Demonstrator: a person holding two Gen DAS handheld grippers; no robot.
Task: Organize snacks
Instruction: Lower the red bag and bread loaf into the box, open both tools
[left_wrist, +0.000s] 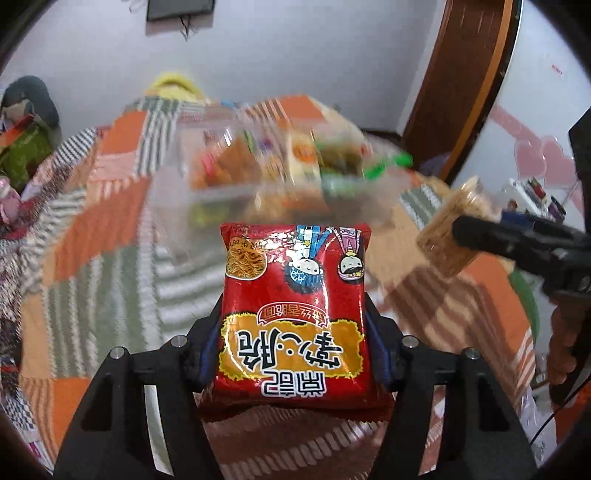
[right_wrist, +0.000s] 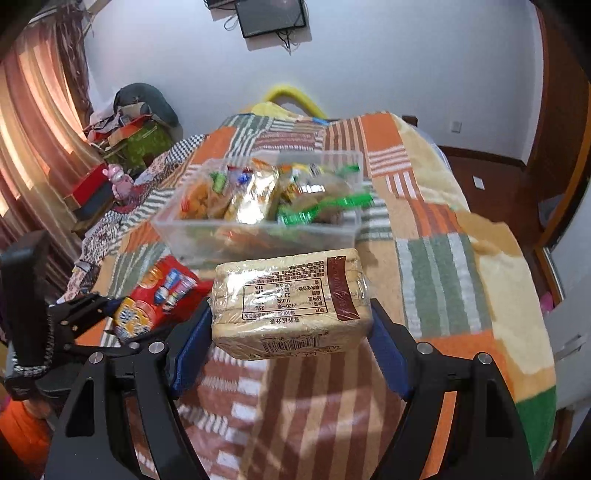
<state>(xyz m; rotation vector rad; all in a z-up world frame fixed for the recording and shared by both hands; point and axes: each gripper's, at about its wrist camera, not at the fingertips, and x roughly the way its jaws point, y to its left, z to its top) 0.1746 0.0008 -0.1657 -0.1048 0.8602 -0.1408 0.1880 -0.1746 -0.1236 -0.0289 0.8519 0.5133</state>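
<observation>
Left gripper (left_wrist: 295, 325): I have it clamped on the red noodle packet (left_wrist: 295, 306), blue pads pressed against both side edges, packet lifted clear of the patchwork blanket (left_wrist: 92, 221).
Right gripper (right_wrist: 291, 314): I have it clenched on the wrapped biscuit block (right_wrist: 291, 302), pads on its two short ends, also held in the air.
Where the goods are: both packs hang on my side of the clear plastic bin (right_wrist: 258, 229), which sits on the blanket already crowded with snacks.
Step in hand: I judge it to be carrying both packs to the bin, one after the other.
How I do it well: I bring one gripper over the rim at a time so the two do not collide, lower before I let go, and aim for a gap among the green and orange wrappers.
Packet's pointing: its long axis runs away from the left camera toward the bin, print upside down to me, so its top end is nearest the gripper.
Block's axis: its long side lies across the right gripper, label face up.
Risk: the glossy foil may slip if I tilt it steeply.
</observation>
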